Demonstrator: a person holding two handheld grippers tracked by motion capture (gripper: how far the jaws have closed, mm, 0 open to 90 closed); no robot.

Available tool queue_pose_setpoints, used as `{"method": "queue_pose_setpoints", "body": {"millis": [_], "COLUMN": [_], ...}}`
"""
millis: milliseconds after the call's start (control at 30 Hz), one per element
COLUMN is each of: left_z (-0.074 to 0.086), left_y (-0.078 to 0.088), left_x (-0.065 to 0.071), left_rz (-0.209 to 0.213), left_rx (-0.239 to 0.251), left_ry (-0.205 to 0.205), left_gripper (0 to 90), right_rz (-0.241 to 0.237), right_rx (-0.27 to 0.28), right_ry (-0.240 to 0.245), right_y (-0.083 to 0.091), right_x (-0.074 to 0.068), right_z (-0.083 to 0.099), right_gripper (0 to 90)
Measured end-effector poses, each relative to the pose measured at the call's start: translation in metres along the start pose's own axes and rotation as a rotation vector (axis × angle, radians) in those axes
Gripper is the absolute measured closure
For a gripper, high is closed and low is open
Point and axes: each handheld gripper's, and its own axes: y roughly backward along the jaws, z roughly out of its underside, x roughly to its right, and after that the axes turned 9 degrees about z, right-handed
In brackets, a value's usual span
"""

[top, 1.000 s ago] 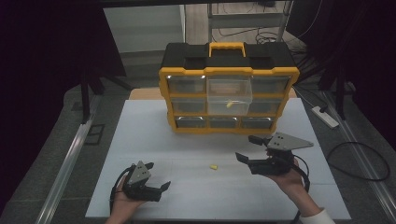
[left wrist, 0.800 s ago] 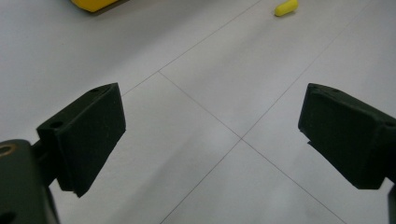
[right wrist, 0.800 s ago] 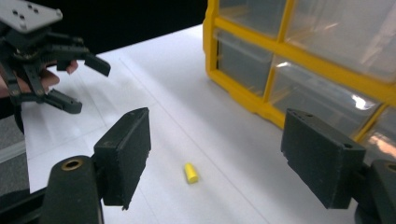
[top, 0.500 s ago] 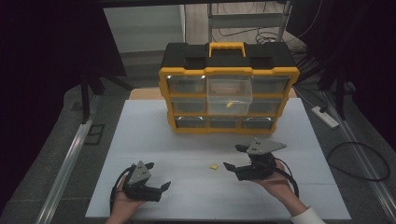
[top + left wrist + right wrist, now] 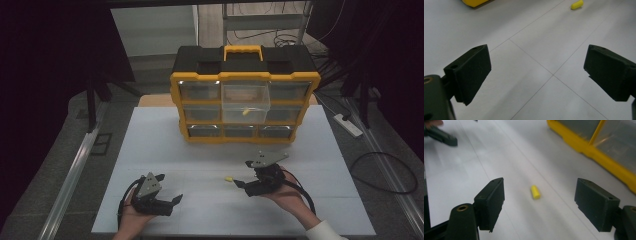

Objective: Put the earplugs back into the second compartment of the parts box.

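Right gripper (image 5: 239, 183): lowered toward yellow plug (image 5: 228, 178) on counter (image 5: 165, 150), jaws wide, nothing held; pickup pending. Left gripper (image 5: 171, 201): parked, jaws apart, empty.

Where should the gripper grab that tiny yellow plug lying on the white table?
Best across its middle, coming down from above. The plug is a short round piece lying flat on its side on the table, so the pads can probably close on its two long sides. The right gripper is open and already lined up with it, the plug lying apart, ahead of the jaws.
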Motion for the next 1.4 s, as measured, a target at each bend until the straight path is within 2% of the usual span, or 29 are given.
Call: {"method": "queue_pose_setpoints", "body": {"millis": [267,333,433,667,733,967,1133,1267,1400], "left_z": [0.0,0.0,0.0,0.0,0.0,0.0,0.0,0.0,0.0], "left_y": [0.0,0.0,0.0,0.0,0.0,0.0,0.0,0.0,0.001], "left_x": [0.0,0.001,0.0,0.0,0.0,0.0,0.0,0.001,0.0], "left_rz": [0.002,0.004,0.008,0.006,0.005,0.005,0.006,0.005,0.004], "left_rx": [0.001,0.003,0.0,0.003,0.001,0.002,0.001,0.002,0.002], "left_ry": [-0.001,-0.004,-0.005,-0.006,-0.004,-0.006,-0.006,-0.009,-0.008], "left_gripper": [7.6,7.6,7.6,7.6,7.6,7.6,7.6,7.6,7.6], "right_rz": [-0.019,-0.029,-0.029,-0.022,-0.015,-0.01,-0.004,-0.01,-0.021], "right_rx": [-0.047,-0.073,-0.105,-0.136,-0.167,-0.212,-0.232,-0.245,-0.244], "right_ry": [0.017,0.017,0.047,0.055,0.067,0.067,0.078,0.086,0.082], "right_y": [-0.015,-0.026,-0.034,-0.048,-0.058,-0.075,-0.08,-0.085,-0.082], "right_x": [-0.003,-0.003,-0.004,-0.006,-0.007,-0.005,-0.006,-0.009,-0.008], "right_z": [0.0,-0.003,-0.006,-0.01,-0.01,-0.007,-0.005,-0.002,-0.003], "right_gripper": [24.6,24.6,24.6,25.2,25.5,29.3,31.2,42.6,63.6]}}
